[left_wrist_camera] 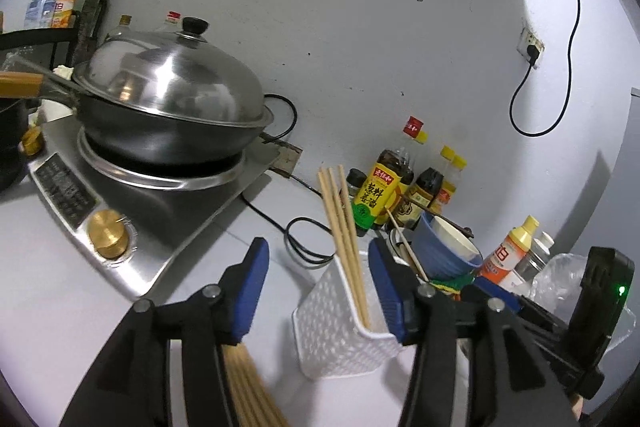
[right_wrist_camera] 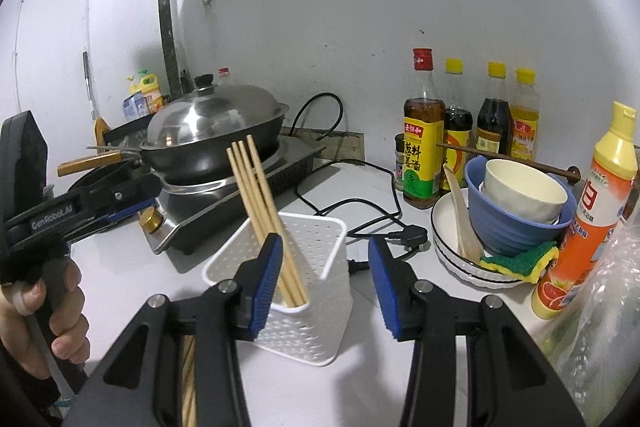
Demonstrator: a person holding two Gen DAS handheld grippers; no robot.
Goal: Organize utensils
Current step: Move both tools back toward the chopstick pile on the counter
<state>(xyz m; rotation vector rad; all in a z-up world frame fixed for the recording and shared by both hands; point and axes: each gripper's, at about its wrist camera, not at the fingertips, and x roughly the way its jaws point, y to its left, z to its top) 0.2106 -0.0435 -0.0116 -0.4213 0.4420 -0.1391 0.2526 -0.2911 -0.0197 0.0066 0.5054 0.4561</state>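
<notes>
A white perforated holder (left_wrist_camera: 340, 331) stands on the counter with three pale wooden chopsticks (left_wrist_camera: 340, 223) leaning in it. My left gripper (left_wrist_camera: 318, 267) hovers just before it, open, its blue pads well apart and touching nothing. In the right wrist view the holder (right_wrist_camera: 316, 243) and chopsticks (right_wrist_camera: 256, 187) sit just ahead of my right gripper (right_wrist_camera: 325, 263), which is also open with nothing pressed between its pads. Loose chopsticks (left_wrist_camera: 248, 387) lie on the counter under the grippers. A hand (right_wrist_camera: 48, 307) holds the left tool at the left edge.
A lidded wok (left_wrist_camera: 172, 95) sits on an induction cooker (left_wrist_camera: 132, 211) at the left. Black cords (right_wrist_camera: 360, 203) and a plug cross the counter behind the holder. On the right are sauce bottles (right_wrist_camera: 420, 147), stacked plates (right_wrist_camera: 448, 251) with a blue bowl (right_wrist_camera: 516, 227), spoon, sponge and a detergent bottle (right_wrist_camera: 592, 211).
</notes>
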